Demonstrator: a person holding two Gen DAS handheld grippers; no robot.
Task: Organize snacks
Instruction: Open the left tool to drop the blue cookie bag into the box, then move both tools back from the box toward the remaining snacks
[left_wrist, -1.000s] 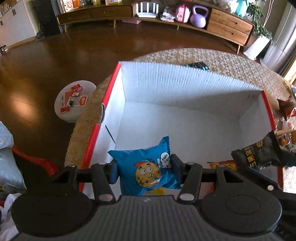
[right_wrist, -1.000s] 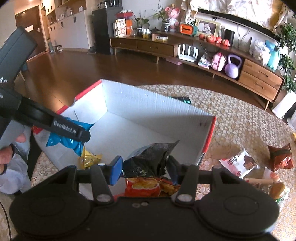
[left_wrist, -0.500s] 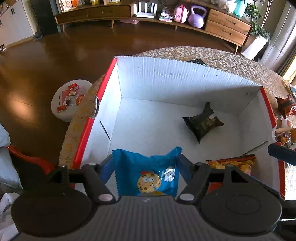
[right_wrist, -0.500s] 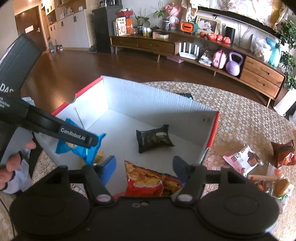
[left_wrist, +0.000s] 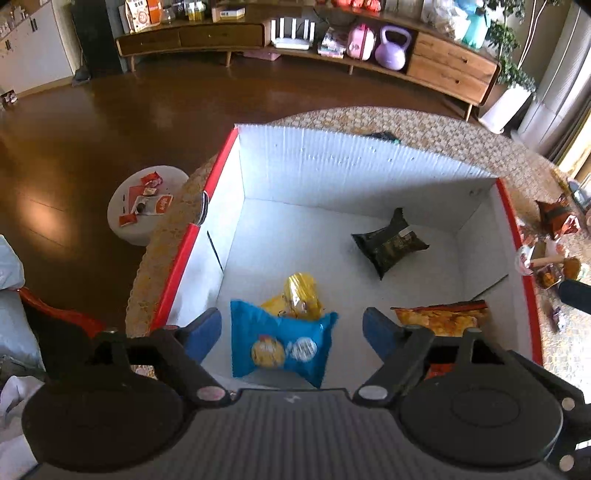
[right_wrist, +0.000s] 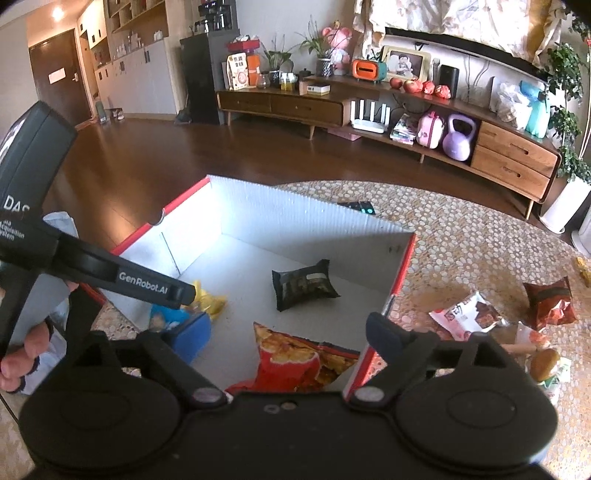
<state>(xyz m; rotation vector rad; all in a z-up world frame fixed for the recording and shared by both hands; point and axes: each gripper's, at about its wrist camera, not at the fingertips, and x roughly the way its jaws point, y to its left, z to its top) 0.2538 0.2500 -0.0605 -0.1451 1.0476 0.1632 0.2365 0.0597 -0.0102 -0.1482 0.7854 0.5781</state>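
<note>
**Both grippers empty over the box**

My left gripper (left_wrist: 291, 328) has its fingers spread wide, holding nothing; the blue cookie packet (left_wrist: 280, 345) lies between them in the white box (left_wrist: 354, 166), near left. My right gripper (right_wrist: 288, 332) gapes too, above the orange chip bag (right_wrist: 299, 363). The black packet (right_wrist: 303, 284) lies farther in.

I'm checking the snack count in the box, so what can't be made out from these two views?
- Blue cookie packet: in the right wrist view, mostly hidden behind the left gripper.
- Orange chip bag: lower part covered by the right gripper body.
- Yellow packet: partly under the blue one; its print is unreadable.
</note>
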